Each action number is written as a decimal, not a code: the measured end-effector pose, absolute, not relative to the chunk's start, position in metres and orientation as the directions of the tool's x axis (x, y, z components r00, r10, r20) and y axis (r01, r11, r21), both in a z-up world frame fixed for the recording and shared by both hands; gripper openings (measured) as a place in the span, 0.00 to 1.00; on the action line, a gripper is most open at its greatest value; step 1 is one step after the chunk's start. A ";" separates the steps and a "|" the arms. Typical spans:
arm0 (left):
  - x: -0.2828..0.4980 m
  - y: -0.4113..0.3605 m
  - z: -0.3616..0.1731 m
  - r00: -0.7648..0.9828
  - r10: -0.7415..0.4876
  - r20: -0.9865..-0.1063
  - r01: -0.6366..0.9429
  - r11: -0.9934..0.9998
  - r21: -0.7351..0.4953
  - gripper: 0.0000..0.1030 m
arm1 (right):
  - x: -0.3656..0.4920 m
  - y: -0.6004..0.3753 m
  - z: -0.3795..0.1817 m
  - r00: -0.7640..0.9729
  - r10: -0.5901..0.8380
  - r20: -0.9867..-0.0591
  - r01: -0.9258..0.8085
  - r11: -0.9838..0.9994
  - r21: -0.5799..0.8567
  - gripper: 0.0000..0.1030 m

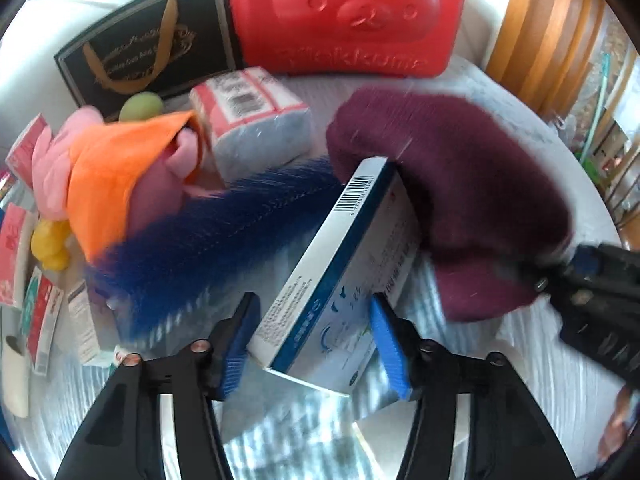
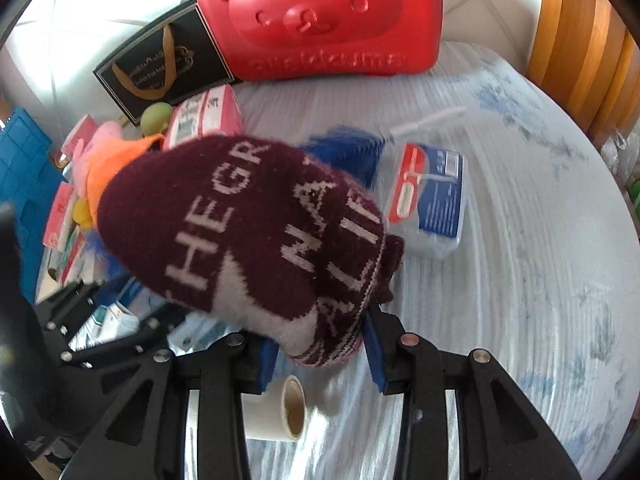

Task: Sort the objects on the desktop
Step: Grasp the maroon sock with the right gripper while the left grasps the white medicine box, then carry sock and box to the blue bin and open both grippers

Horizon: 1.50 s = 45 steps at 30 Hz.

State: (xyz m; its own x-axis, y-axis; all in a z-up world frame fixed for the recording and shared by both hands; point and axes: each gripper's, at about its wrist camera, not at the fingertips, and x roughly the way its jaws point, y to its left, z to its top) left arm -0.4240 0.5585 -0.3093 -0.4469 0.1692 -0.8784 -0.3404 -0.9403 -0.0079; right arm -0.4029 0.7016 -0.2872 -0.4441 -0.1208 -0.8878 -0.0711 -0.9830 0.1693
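Left gripper (image 1: pixel 316 344): jaws partway closed, blue pads pressing both sides of a white-and-blue box (image 1: pixel 340 284), which is tilted with its barcode end pointing away.
Right gripper (image 2: pixel 324 350): jaws nearly closed, pinching the striped cuff of a maroon knit hat (image 2: pixel 256 236) that drapes forward over the jaws.
Roll (image 2: pixel 280 408): white with a cardboard core, just below the right jaws on the cloth.
Ahead of the left jaws: blue feathers (image 1: pixel 208 248), then a pink plush with an orange cap (image 1: pixel 120 176) and a tissue pack (image 1: pixel 252 124).
Right of the hat: clear packet with blue label (image 2: pixel 432 196).
Far side: red bear case (image 2: pixel 320 16), black bag (image 2: pixel 160 64).
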 end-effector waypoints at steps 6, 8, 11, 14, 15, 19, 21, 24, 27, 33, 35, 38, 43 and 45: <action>-0.427 0.572 -0.306 -0.465 0.175 -0.868 -0.346 -0.938 -0.004 0.39 | -0.408 0.702 -0.287 -0.488 -0.111 -0.866 -0.087 -0.981 0.175 0.35; -0.429 0.574 -0.309 -0.468 0.157 -0.870 -0.331 -0.944 0.007 0.43 | -0.409 0.699 -0.289 -0.491 -0.100 -0.866 -0.085 -0.983 0.162 0.36; -0.430 0.577 -0.314 -0.438 0.164 -0.884 -0.325 -0.946 -0.015 0.46 | -0.411 0.699 -0.293 -0.503 -0.098 -0.859 -0.089 -0.982 0.164 0.46; -0.425 0.583 -0.312 -0.440 0.182 -0.880 -0.342 -0.939 -0.023 0.17 | -0.415 0.698 -0.297 -0.496 -0.104 -0.862 -0.077 -0.984 0.164 0.38; -0.423 0.585 -0.311 -0.437 0.181 -0.881 -0.345 -0.938 -0.022 0.15 | -0.413 0.697 -0.294 -0.503 -0.105 -0.858 -0.076 -0.983 0.165 0.30; -0.412 0.583 -0.295 -0.467 0.176 -0.866 -0.338 -0.941 -0.008 0.15 | -0.402 0.698 -0.280 -0.536 -0.108 -0.837 -0.072 -0.982 0.173 0.30; -0.406 0.575 -0.279 -0.500 0.176 -0.848 -0.324 -0.946 -0.005 0.15 | -0.394 0.699 -0.268 -0.556 -0.107 -0.824 -0.066 -0.983 0.172 0.29; -0.393 0.561 -0.251 -0.557 0.172 -0.812 -0.297 -0.955 0.001 0.15 | -0.382 0.696 -0.243 -0.595 -0.100 -0.797 -0.047 -0.986 0.158 0.26; -0.377 0.542 -0.219 -0.619 0.158 -0.770 -0.260 -0.966 0.011 0.15 | -0.369 0.688 -0.213 -0.640 -0.100 -0.761 -0.014 -0.990 0.142 0.22; -0.349 0.503 -0.179 -0.677 0.111 -0.728 -0.177 -0.984 0.015 0.15 | -0.342 0.659 -0.173 -0.682 -0.115 -0.723 0.058 -0.993 0.103 0.21; -0.339 0.489 -0.170 -0.688 0.098 -0.719 -0.155 -0.988 0.013 0.15 | -0.333 0.651 -0.165 -0.689 -0.118 -0.715 0.072 -0.993 0.094 0.21; -0.324 0.468 -0.159 -0.702 0.078 -0.708 -0.124 -0.992 0.013 0.15 | -0.320 0.634 -0.148 -0.707 -0.120 -0.697 0.097 -0.993 0.072 0.21; -0.300 0.428 -0.141 -0.729 0.056 -0.682 -0.078 -0.997 0.002 0.15 | -0.301 0.594 -0.119 -0.740 -0.135 -0.659 0.150 -0.988 0.034 0.21; -0.289 0.407 -0.134 -0.743 0.045 -0.668 -0.060 -0.998 0.000 0.15 | -0.294 0.574 -0.108 -0.752 -0.142 -0.644 0.168 -0.986 0.020 0.21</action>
State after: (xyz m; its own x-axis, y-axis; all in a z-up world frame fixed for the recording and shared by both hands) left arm -0.2894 0.4073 -0.1339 -0.7427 0.0446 -0.6681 -0.0602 -0.9982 0.0003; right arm -0.2937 0.5741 -0.1078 -0.7522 -0.1417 -0.6435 0.1685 -0.9855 0.0200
